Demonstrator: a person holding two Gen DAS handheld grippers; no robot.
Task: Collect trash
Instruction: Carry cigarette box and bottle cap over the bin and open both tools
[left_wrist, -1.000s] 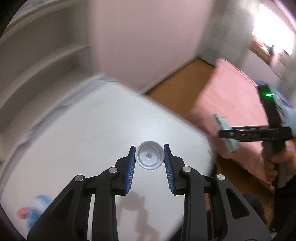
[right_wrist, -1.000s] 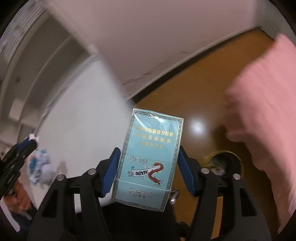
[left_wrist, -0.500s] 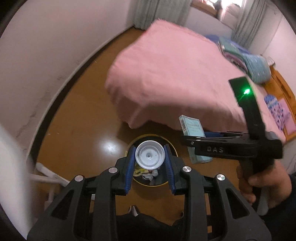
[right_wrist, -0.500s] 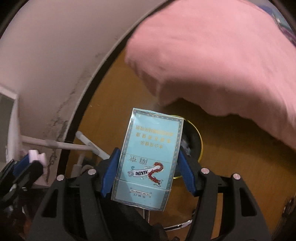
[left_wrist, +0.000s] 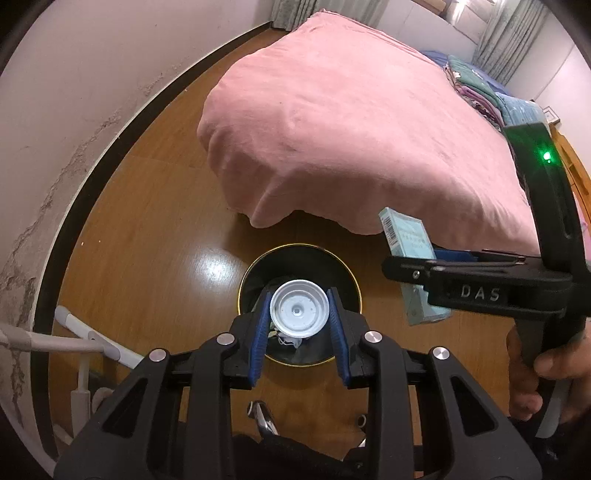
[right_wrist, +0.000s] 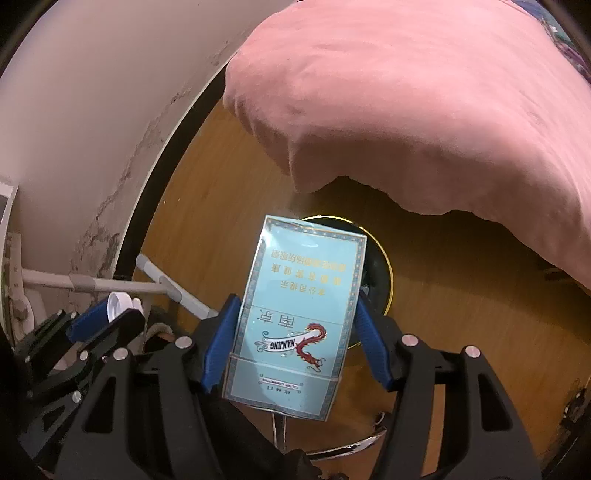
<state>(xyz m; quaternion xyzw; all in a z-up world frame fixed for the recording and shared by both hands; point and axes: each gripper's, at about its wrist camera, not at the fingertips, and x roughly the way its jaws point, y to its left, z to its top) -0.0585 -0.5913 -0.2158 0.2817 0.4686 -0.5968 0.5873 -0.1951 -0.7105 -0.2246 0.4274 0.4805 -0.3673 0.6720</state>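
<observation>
pink bedspread (left_wrist: 351, 122) fills the upper frame – left gripper (left_wrist: 299, 314) clamps a white cap (left_wrist: 299, 309) flat-side up over the bin (left_wrist: 255, 273) at centre, right gripper (right_wrist: 295, 332) clamps an upright cigarette pack (right_wrist: 295, 314)

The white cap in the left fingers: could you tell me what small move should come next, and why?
Probably open the left gripper and let the white cap drop: it hangs over the mouth of the black bin, which already holds trash.
</observation>
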